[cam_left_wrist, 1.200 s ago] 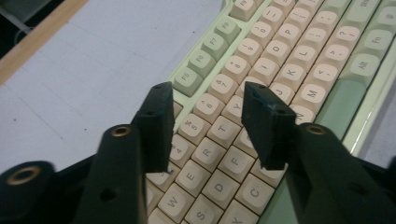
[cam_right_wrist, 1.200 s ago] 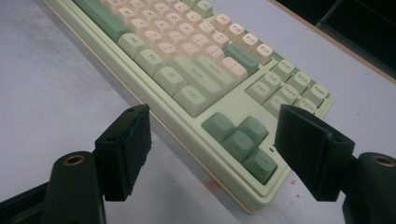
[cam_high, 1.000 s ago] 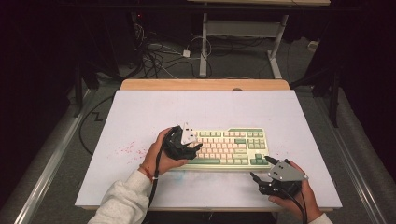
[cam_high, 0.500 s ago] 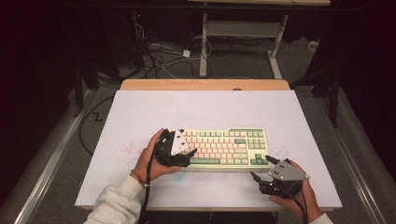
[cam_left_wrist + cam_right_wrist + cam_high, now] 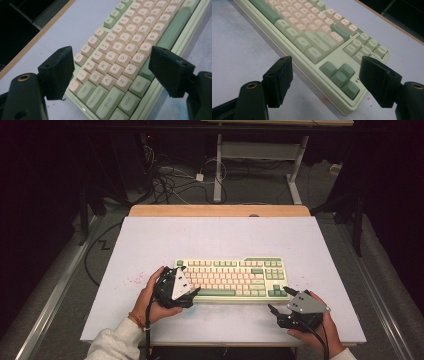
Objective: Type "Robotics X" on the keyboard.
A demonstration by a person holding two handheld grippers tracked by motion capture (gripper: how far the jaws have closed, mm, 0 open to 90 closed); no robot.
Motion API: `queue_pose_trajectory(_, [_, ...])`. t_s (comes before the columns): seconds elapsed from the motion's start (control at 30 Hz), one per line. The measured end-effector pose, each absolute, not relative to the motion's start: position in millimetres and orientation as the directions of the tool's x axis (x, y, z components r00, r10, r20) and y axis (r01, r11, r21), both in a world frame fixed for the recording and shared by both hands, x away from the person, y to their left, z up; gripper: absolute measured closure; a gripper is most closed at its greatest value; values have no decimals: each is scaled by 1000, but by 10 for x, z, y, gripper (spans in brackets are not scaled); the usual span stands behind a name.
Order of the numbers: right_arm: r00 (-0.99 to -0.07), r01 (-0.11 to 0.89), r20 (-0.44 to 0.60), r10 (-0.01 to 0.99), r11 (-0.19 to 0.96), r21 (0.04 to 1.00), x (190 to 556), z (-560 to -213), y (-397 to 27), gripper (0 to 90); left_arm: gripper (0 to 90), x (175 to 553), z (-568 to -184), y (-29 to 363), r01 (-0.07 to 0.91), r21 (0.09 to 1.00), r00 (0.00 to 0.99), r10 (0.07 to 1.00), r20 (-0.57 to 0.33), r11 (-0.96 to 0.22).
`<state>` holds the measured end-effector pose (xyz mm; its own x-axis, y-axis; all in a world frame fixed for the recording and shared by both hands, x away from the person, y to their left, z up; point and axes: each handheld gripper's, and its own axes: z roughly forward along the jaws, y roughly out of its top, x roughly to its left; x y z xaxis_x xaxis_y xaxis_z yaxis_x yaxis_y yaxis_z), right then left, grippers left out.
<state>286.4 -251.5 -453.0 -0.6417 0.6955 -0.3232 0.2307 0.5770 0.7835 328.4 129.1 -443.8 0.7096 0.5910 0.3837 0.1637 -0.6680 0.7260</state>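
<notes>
The green-and-cream keyboard (image 5: 231, 278) is lying flat on the white table (image 5: 150, 240), toward its near edge. The left gripper (image 5: 191, 292) is hovering over the keyboard's left end, its jaws having just been opening and now standing released, with nothing pressed between them; in the left gripper view they are framing the letter keys (image 5: 117, 60). The right gripper (image 5: 280, 300) is waiting just off the keyboard's near right corner, jaws spread wide and empty, facing the arrow keys (image 5: 340, 75).

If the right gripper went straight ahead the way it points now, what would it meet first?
Probably the keyboard: the open right gripper points at its near corner by the arrow keys. Depth is unclear, and it may touch the table first.
</notes>
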Motion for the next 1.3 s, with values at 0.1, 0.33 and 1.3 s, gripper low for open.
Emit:
queue_pose_trajectory(0.1, [-642,231,-323,695,578,783,2866,-4533,-2513,271,191,3259,-4454,1337,164,714,707,586,397,-681])
queue_pose_trajectory(0.33, [-642,236,-322,696,579,781,2876,-4539,-2519,272,190,3219,-4491,1455,179,714,700,598,392,-677])
queue_pose_trajectory(1.3, [-666,244,-272,694,547,800,3074,-4355,-2433,475,179,3046,-4710,1818,283,686,682,644,347,-670])
